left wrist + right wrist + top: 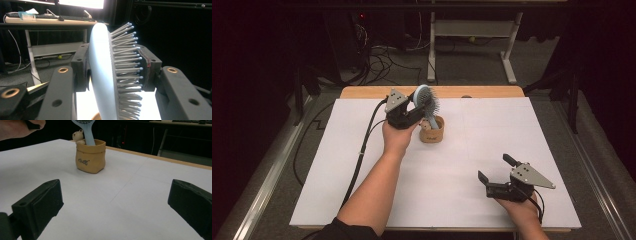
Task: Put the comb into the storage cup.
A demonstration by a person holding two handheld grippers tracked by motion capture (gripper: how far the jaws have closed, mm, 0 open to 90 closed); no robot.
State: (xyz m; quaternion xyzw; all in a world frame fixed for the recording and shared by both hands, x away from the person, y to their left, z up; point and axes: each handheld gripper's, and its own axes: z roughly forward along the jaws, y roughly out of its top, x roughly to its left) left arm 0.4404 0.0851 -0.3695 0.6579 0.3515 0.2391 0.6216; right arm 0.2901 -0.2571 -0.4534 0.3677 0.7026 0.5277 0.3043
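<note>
A pale blue hairbrush (426, 97) stands upright with its handle down inside a small tan pot (432, 132) at the table's middle back. My left gripper (419, 107) is shut on the brush head. In the left gripper view one pad lies against the smooth back of the brush (102, 75) and the bristle tips meet the other pad. A little bear figure (78, 136) sits on the pot (90, 157) beside the handle (86, 130). My right gripper (495, 167) rests near the front right, open with nothing between its jaws (115, 200).
A white sheet (362, 175) covers the table, with a wooden edge (362, 92) showing at the back. The left gripper's cable (362, 150) trails down the sheet's left side. Beyond the table stand a desk frame (509, 55) and floor cables (382, 60).
</note>
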